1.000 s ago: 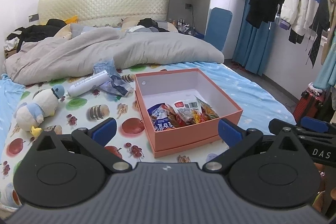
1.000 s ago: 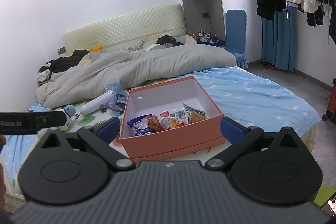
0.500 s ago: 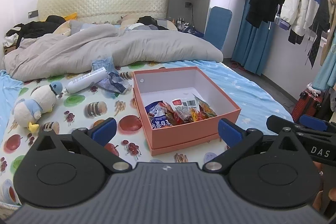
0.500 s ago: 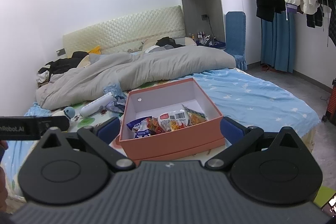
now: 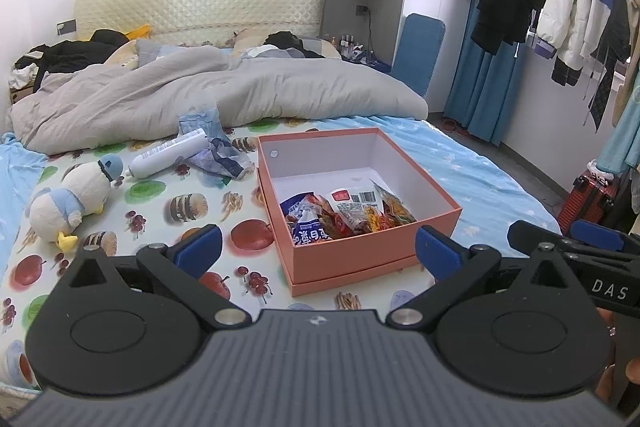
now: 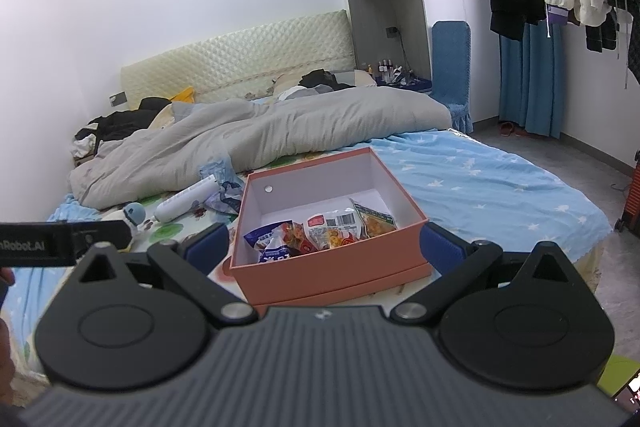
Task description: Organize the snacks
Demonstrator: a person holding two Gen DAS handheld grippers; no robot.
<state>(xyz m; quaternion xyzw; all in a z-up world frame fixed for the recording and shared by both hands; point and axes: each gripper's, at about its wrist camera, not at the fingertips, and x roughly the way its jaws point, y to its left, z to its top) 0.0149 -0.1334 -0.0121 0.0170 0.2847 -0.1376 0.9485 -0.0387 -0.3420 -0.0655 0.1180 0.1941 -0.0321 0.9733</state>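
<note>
The box is seen on the bed, snacks bunched at its near wall. It lies dead ahead of the right tool, ahead-right of the left tool. Both tools are spread wide, empty, well short.

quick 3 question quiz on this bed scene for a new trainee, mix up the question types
1. True or false: the snack packets lie inside the pink box.
2. What lies nearest the plush penguin's head? A) white tube B) red suitcase C) blue chair
3. Fill in: the left hand-held gripper and the right hand-held gripper are both ____ and hold nothing.

Key: 1 true; 2 A; 3 open
</note>
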